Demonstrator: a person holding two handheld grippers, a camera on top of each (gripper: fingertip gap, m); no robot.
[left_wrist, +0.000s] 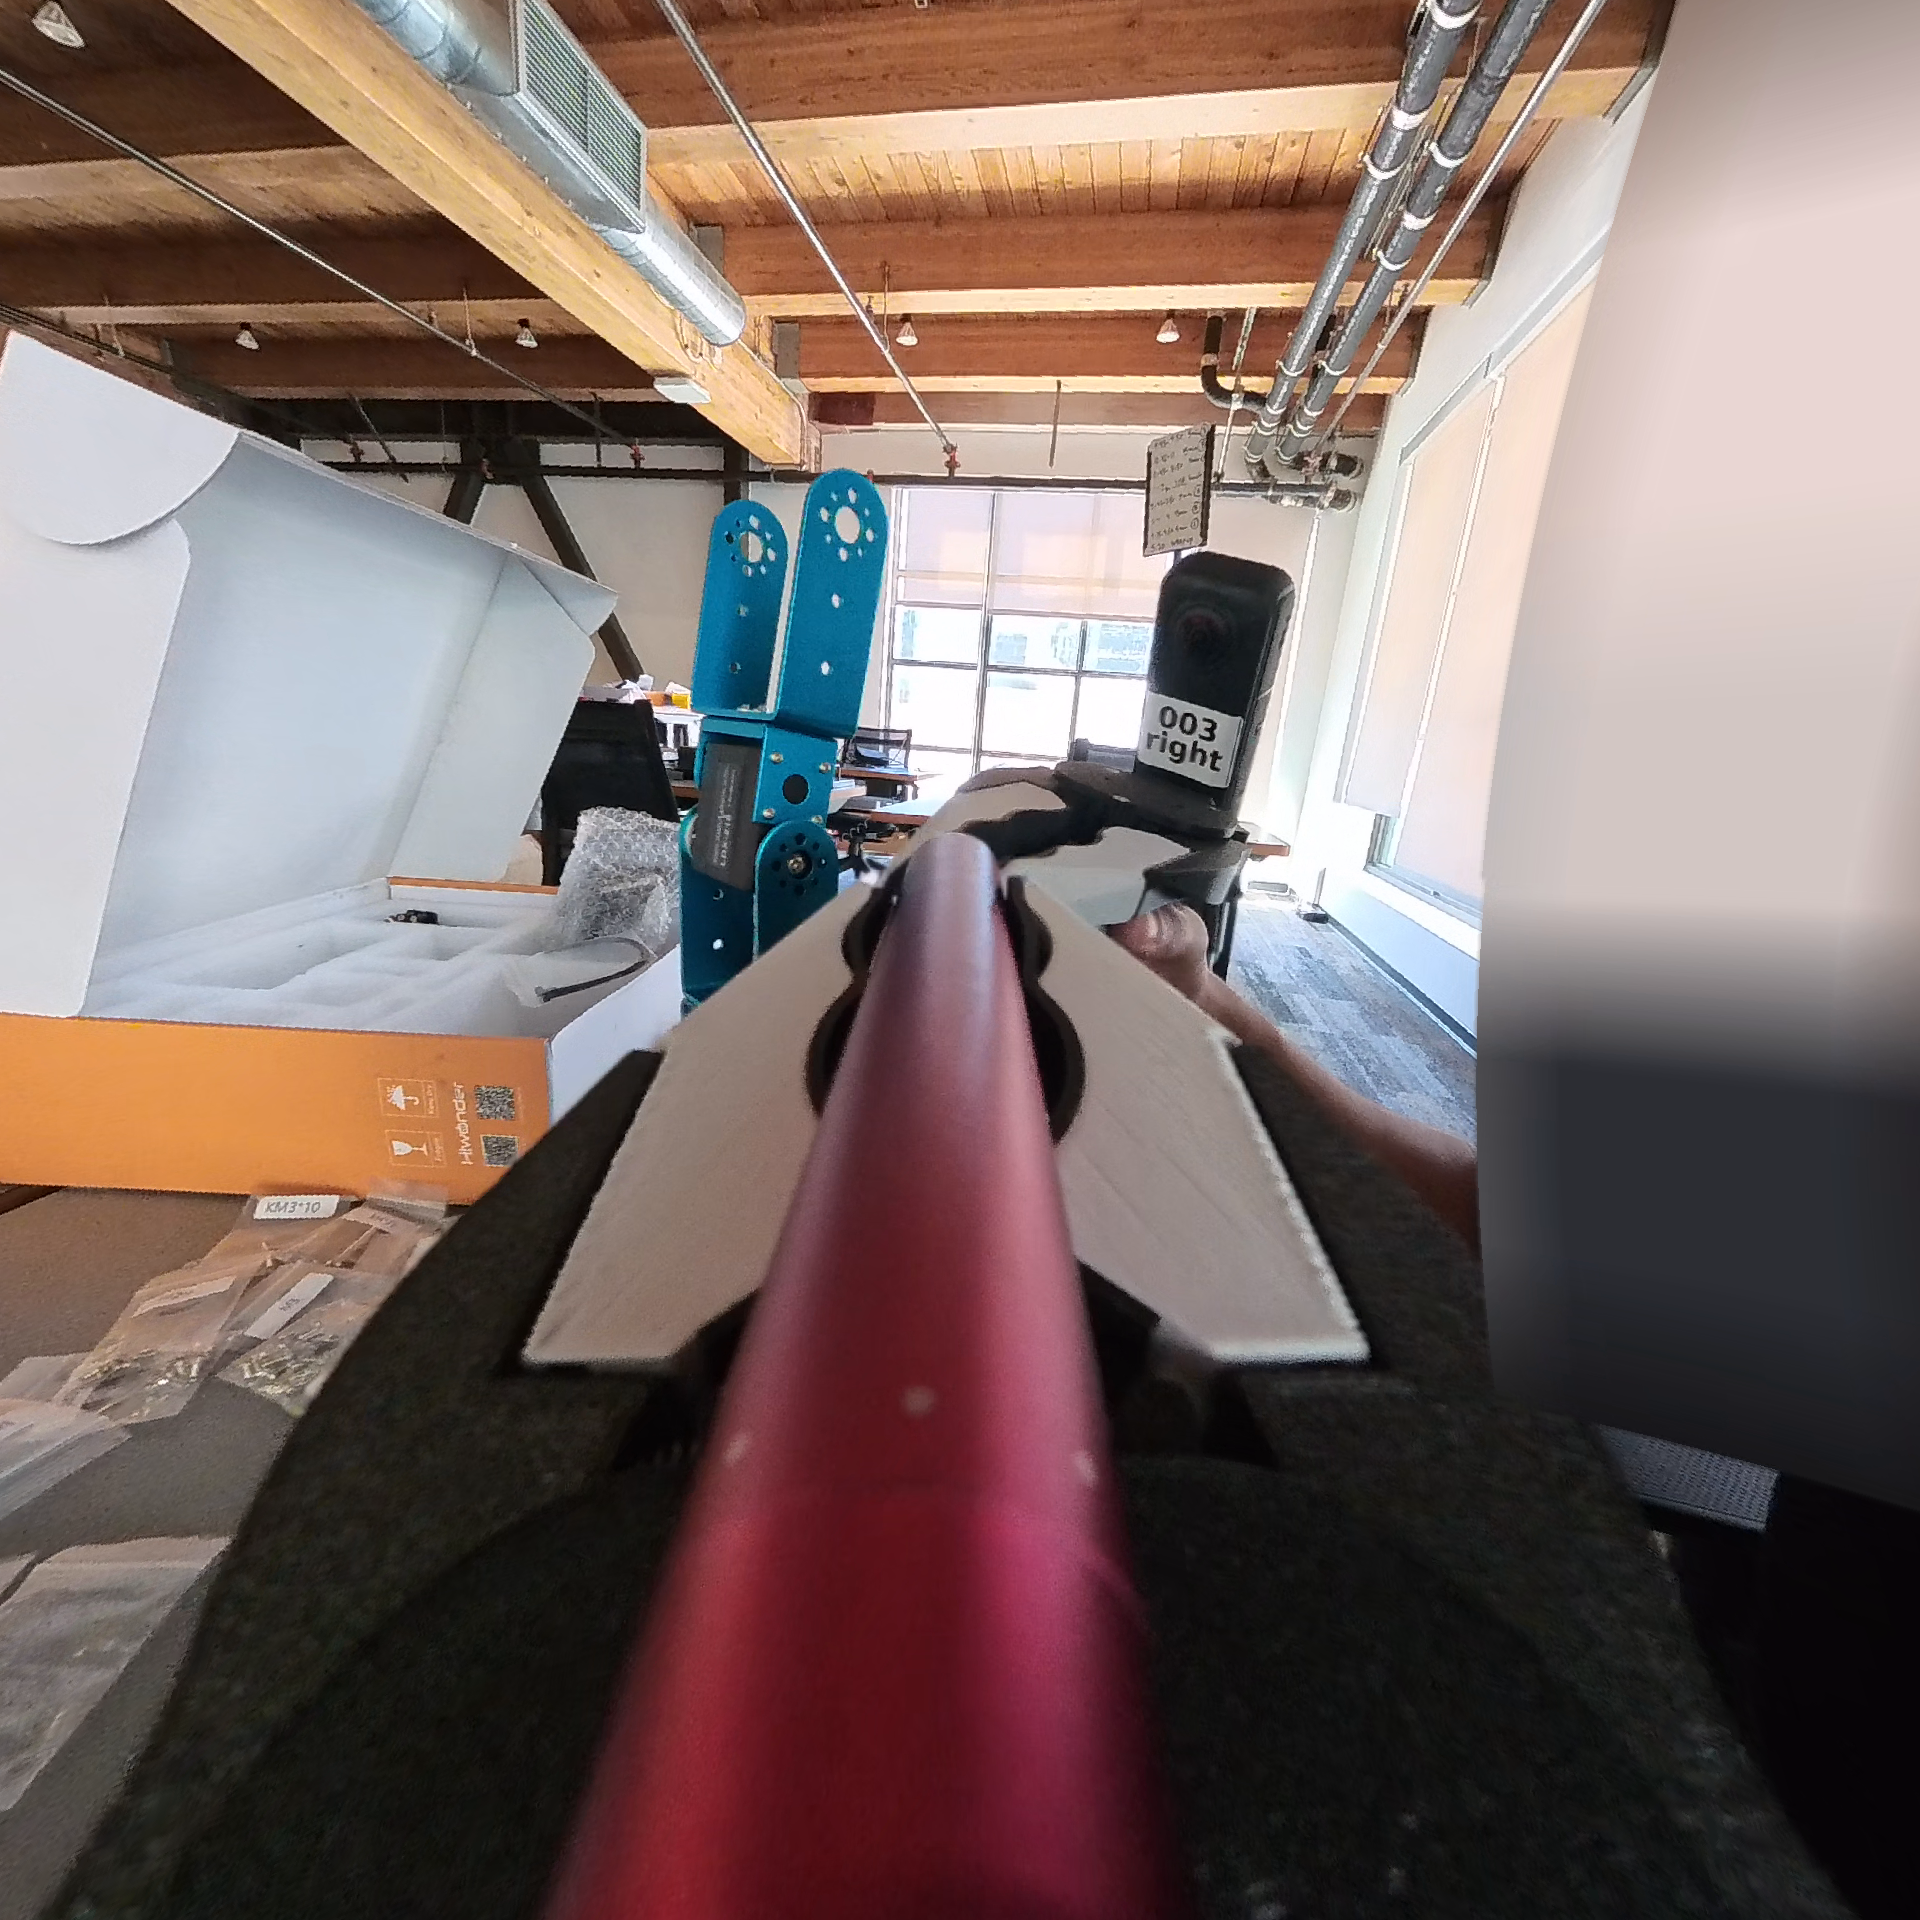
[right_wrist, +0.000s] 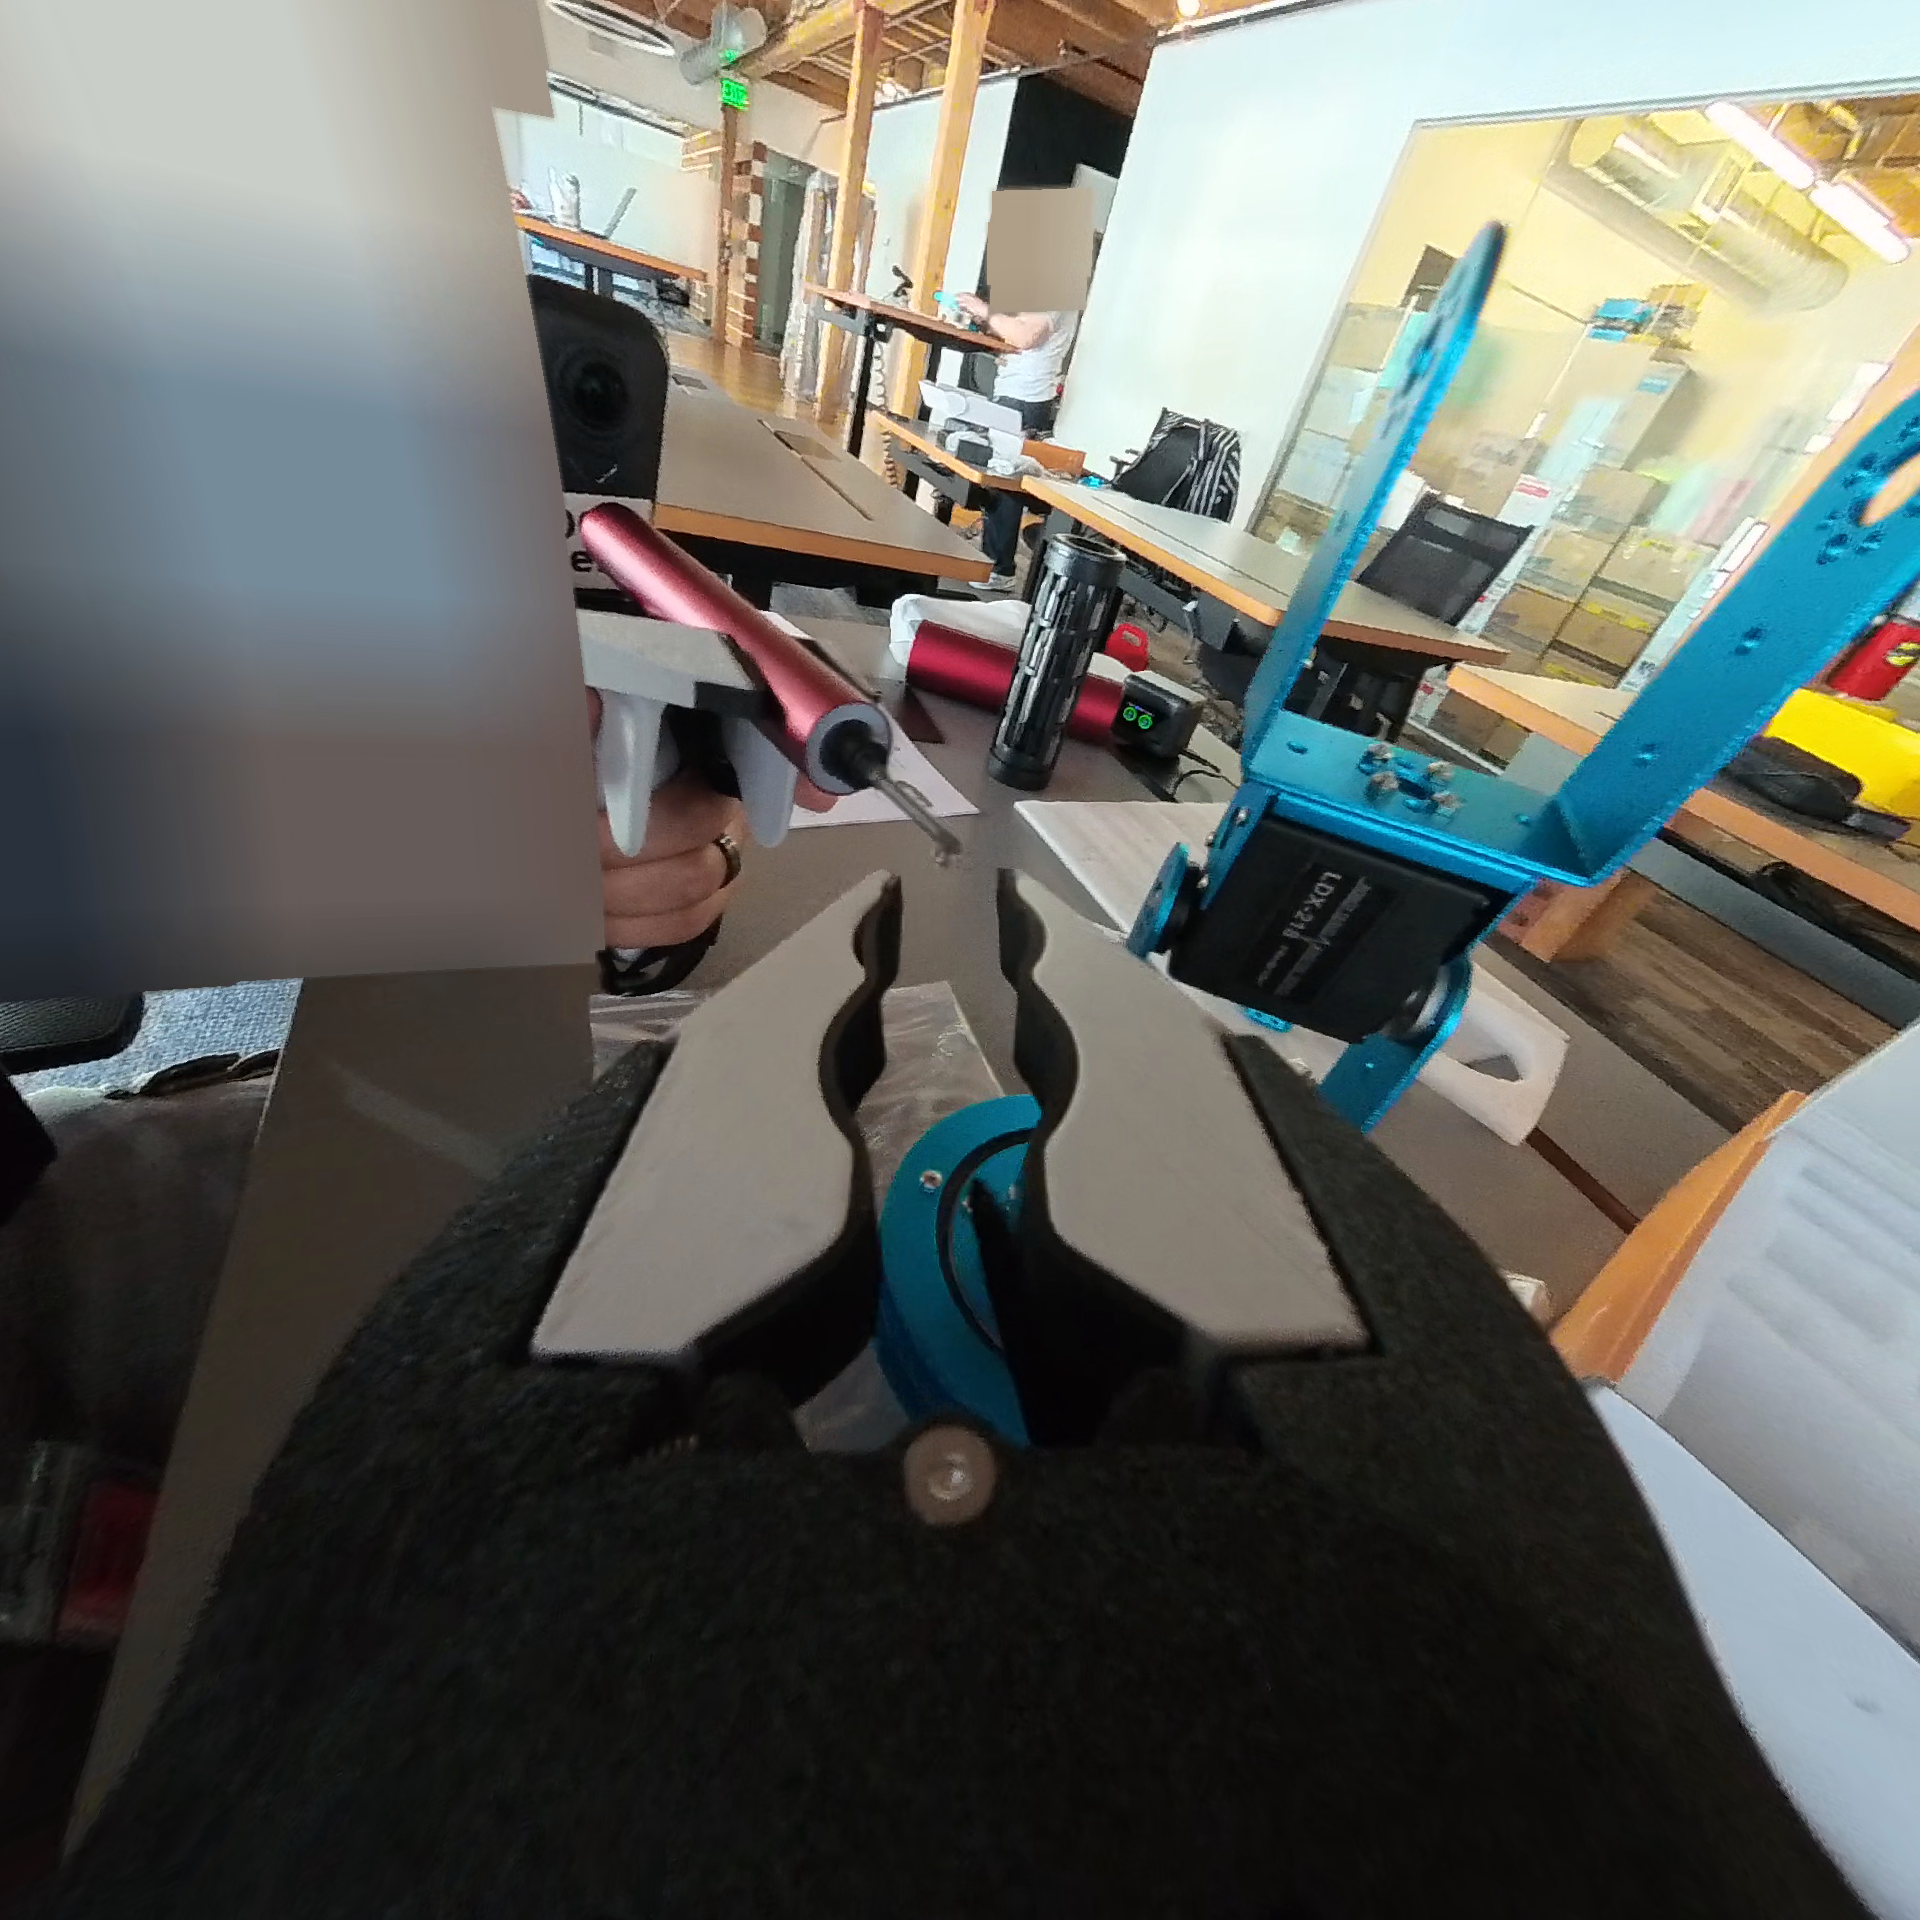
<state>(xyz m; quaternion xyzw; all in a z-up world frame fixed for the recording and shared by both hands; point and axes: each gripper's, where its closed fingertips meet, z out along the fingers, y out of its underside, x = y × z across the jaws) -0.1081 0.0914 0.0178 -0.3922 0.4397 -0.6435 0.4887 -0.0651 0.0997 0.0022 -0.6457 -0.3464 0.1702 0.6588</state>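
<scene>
The left gripper (left_wrist: 940, 914) is clamped on a red screwdriver (left_wrist: 914, 1247), whose metal barrel runs straight forward between the white fingers (left_wrist: 727, 1164). In the right wrist view the same tool (right_wrist: 717, 634) shows at the far left, its thin bit (right_wrist: 914, 805) sticking out past the fingers and hanging in the air just beyond the right gripper's tips, touching nothing that can be seen.

The right gripper (right_wrist: 945, 894) has its fingers set partly apart, with a blue round part (right_wrist: 935, 1205) lying deep between them. The right finger seems to press against it, but whether the part is truly pinched I cannot tell.

Largest among the surrounding things is the open orange-and-white box (left_wrist: 260, 1091) at the left of the left wrist view, lid raised and its foam tray (left_wrist: 312, 966) mostly bare. Next comes the blue bracket assembly (right_wrist: 1455, 790) standing on the dark table (right_wrist: 1039, 1018) to the right, with a black servo (right_wrist: 1320, 925) mounted in its lower frame and two long arms reaching upward. Farther off stand a black mesh cylinder (right_wrist: 1049, 665) and a red tube (right_wrist: 977, 665) lying down. Nearest and smallest, bags of screws (left_wrist: 239, 1320) lie unopened, as far as can be seen, on the table in front of the box.

The assembly looks partly built: its upper arms carry nothing.
</scene>
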